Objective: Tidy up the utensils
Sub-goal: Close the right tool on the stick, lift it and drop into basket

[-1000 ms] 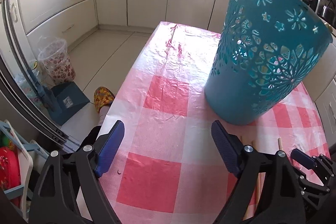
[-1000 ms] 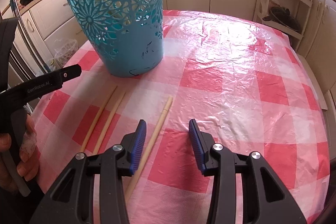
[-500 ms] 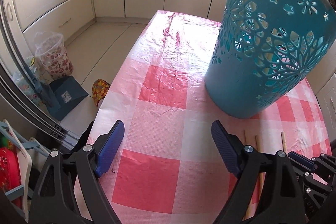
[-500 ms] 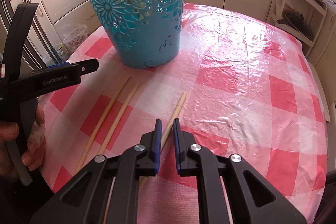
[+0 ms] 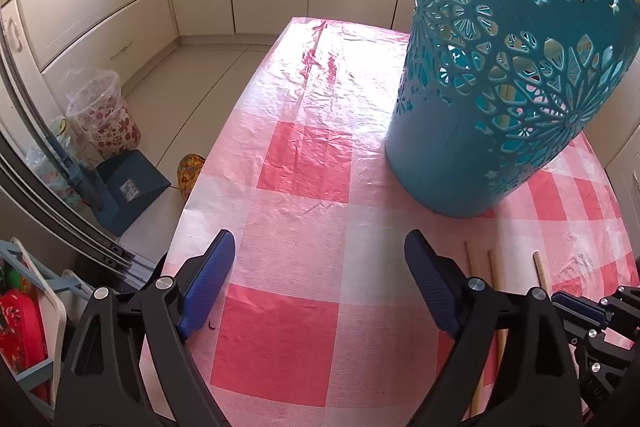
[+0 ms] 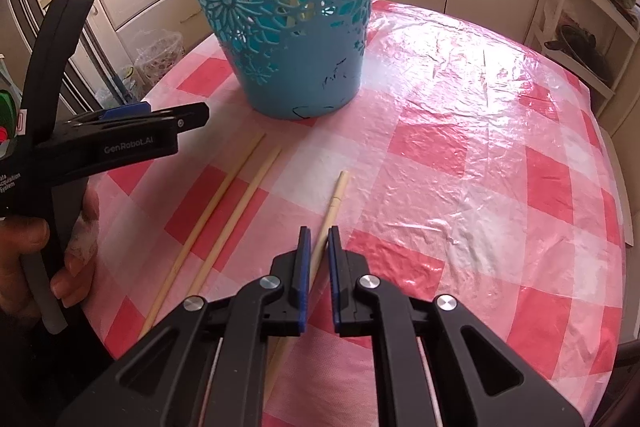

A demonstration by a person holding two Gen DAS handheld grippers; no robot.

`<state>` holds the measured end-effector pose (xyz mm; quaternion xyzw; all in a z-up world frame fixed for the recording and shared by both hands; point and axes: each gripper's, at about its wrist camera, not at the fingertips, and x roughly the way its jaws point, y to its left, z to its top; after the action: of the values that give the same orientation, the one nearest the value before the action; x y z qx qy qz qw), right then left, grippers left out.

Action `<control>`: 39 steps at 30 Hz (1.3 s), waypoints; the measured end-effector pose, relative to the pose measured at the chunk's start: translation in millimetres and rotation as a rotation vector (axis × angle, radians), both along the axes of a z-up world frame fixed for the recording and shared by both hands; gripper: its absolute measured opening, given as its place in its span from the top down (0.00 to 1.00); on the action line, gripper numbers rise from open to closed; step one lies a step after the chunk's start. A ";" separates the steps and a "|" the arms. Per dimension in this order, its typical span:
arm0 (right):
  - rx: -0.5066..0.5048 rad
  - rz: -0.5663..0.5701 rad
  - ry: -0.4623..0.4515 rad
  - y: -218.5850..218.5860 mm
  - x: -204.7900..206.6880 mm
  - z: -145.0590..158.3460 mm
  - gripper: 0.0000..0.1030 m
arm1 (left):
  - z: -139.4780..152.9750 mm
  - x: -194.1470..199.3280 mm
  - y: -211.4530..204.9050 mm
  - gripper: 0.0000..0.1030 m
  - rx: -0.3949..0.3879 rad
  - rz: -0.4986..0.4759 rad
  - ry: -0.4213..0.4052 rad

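Right now my right gripper (image 6: 317, 241) has its jaws drawn narrow around a single chopstick (image 6: 335, 199) that lies on the checked tablecloth (image 6: 460, 163). They have just been closing, and the stick runs straight between the blue pads; from this angle it looks pinched, though a sliver of gap shows on either side. Its far end points toward the teal basket (image 6: 296, 39), which stands upright further back on the table with pale sticks visible through its cut-out wall.

To the left of the held stick, two more chopsticks (image 6: 224, 211) lie side by side, nearly parallel and apart from the first.

My left gripper (image 5: 320, 269) hangs over a bare pink and white patch of cloth near the table's edge, jaws spread wide with nothing between them. In the right wrist view I see it side-on, with the person's hand (image 6: 44, 263) wrapped around its handle. From the left camera the basket (image 5: 508, 75) looms up on the right, and the ends of the three sticks peek out beside the right-hand finger.
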<state>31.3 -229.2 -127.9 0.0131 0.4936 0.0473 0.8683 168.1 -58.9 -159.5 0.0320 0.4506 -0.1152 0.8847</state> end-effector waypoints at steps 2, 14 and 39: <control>0.014 -0.004 0.002 -2.5 -0.2 -0.2 0.91 | 0.3 -0.2 0.6 0.20 -0.002 0.000 0.000; 0.211 -0.032 -0.055 -21.9 -16.6 12.8 0.94 | 0.5 0.2 1.3 0.20 0.003 -0.005 0.000; 0.229 -0.248 -0.776 -18.0 89.2 190.8 0.94 | 0.4 2.9 6.0 0.17 -0.029 -0.009 0.005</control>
<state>120.6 -247.3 62.9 0.1500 0.1164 -0.0015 0.9818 171.1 -53.0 -159.0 0.0209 0.4508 -0.1260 0.8834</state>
